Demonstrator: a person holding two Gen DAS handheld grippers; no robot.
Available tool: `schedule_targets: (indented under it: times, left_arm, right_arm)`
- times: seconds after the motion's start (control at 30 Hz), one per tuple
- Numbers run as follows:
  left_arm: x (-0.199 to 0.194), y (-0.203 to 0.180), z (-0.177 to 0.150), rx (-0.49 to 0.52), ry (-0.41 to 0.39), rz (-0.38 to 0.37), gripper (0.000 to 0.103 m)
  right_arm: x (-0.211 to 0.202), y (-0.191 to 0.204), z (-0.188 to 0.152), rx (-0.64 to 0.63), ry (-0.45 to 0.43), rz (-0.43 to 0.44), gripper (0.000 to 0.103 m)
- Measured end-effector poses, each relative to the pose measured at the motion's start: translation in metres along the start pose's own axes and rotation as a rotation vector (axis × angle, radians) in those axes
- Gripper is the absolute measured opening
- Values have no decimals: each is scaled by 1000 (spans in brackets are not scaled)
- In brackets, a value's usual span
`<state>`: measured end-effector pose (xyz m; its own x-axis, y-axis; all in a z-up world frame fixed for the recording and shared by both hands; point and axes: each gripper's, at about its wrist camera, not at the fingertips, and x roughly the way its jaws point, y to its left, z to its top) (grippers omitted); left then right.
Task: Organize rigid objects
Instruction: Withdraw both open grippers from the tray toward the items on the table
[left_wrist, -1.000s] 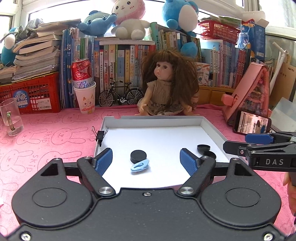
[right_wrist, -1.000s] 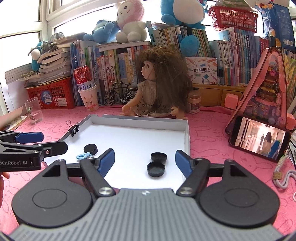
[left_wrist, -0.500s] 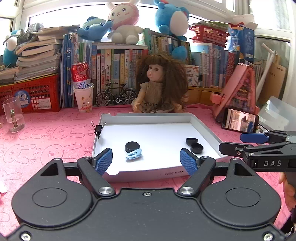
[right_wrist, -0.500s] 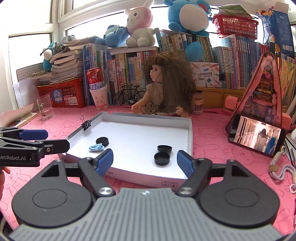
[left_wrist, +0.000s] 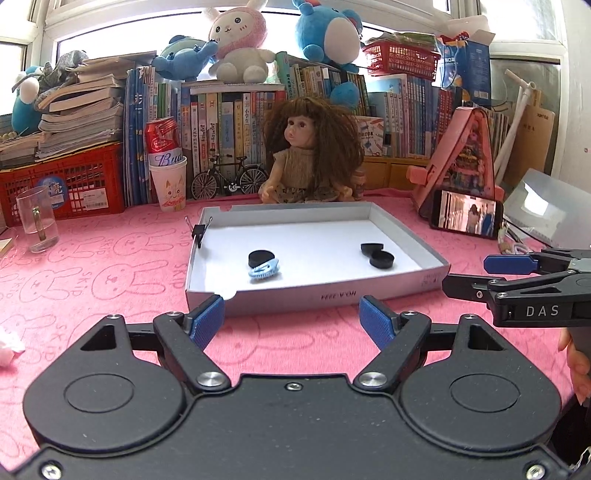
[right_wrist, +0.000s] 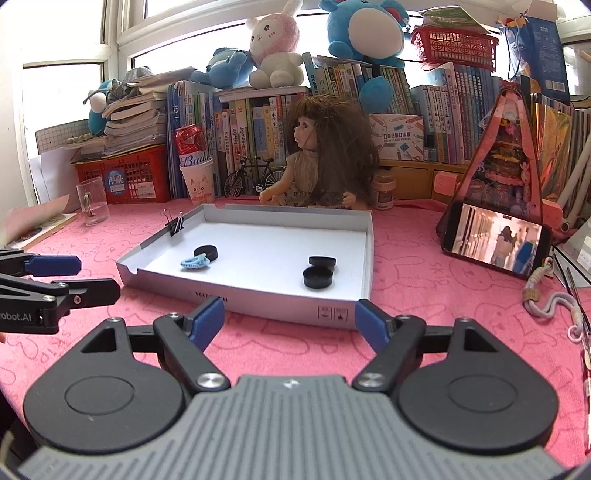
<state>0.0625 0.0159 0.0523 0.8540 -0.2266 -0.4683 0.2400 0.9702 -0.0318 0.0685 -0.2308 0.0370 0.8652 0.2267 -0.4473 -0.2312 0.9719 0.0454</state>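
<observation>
Three round black plastic caps lie inside a shallow white cardboard box lid (left_wrist: 406, 230) on the pink rabbit-print cloth (left_wrist: 92, 280). One black cap (left_wrist: 260, 257) sits toward the lid's left side, with a small light-blue plastic hair claw (left_wrist: 264, 271) touching its near edge. The other two black caps (left_wrist: 377, 254) rest together toward the right side, one overlapping the other. A black binder clip (left_wrist: 199, 232) is clamped on the lid's left wall, near the far corner.

Both grippers hang over the cloth just short of the lid's near wall, holding nothing. The left gripper (left_wrist: 292, 320) has its blue-padded jaws spread wide. The right gripper (right_wrist: 290, 320) also stands wide apart, its jaws having just been opening, with only the lid's near wall seen between them.

Behind the lid sits a brown-haired doll in a beige dress (left_wrist: 310, 162). A black smartphone with a lit screen (left_wrist: 466, 218) leans against a pink triangular stand to the right. To the left stand a white paper cup holding a red drink can (left_wrist: 168, 177) and a clear glass mug (left_wrist: 36, 218).
</observation>
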Motion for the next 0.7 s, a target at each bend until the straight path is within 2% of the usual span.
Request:
schedule_targets:
  times: [0.23, 0.5, 0.6, 0.7]
  left_arm:
    - [-14, 0, -21, 1, 22, 5, 79]
    - [-29, 4, -42, 12, 2, 18, 78]
    - [-33, 7, -48, 14, 3, 24, 72]
    - [-34, 12, -55, 2, 26, 27, 60]
  right_arm:
    - [-8, 4, -22, 6, -2, -24, 86]
    - [-16, 8, -43, 6, -35, -70, 86]
    - [-16, 10, -49, 3, -36, -78, 86]
    - [-16, 12, -54, 5, -28, -82, 86]
